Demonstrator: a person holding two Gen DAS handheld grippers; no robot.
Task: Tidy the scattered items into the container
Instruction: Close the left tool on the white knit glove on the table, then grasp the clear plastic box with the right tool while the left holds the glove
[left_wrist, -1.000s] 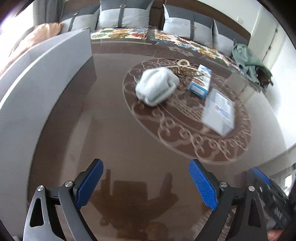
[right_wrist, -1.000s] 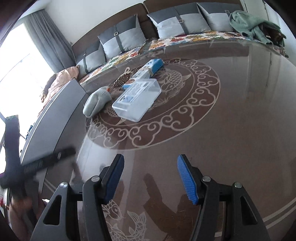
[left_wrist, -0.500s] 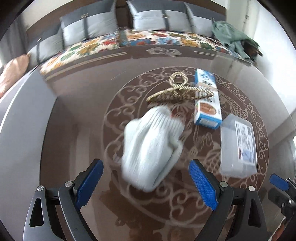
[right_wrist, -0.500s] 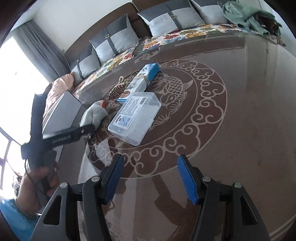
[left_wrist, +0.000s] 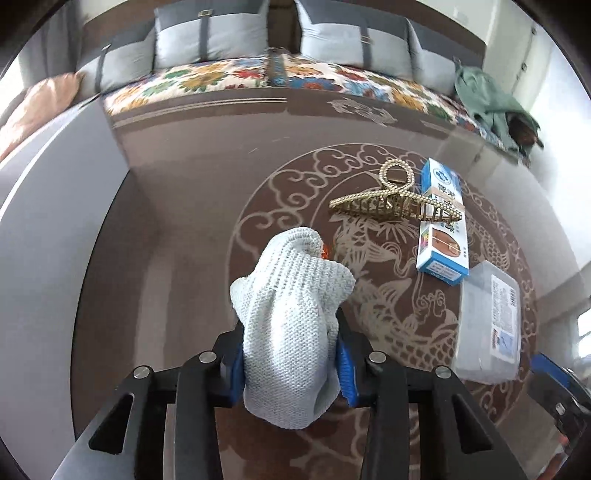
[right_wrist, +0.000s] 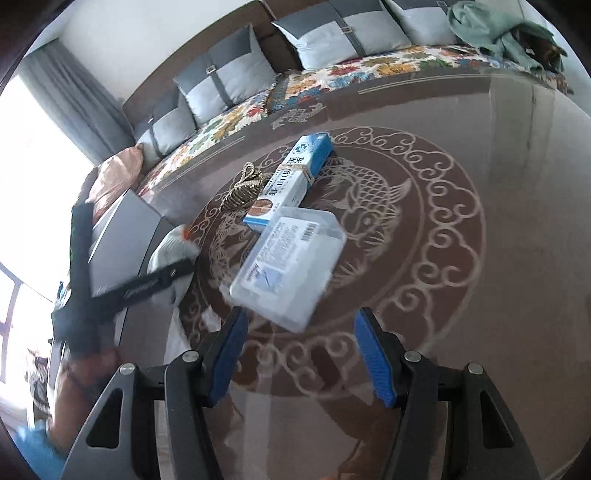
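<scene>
Left claw (left_wrist: 290, 354) clenched on white knitted glove (left_wrist: 291, 325); right claw (right_wrist: 299, 354) released nr clear plastic box (right_wrist: 291, 266). Next, prob: lift glove, carry to grey container (left_wrist: 55, 206).

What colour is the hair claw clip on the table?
Gold, with a beaded edge: the hair claw clip shows best in the left wrist view.

Daylight is flooding in from the window (right_wrist: 33, 155), blowing out white; the glossy table (right_wrist: 498, 258) is catching glare, and fisheye edges are bending and blurring.
</scene>
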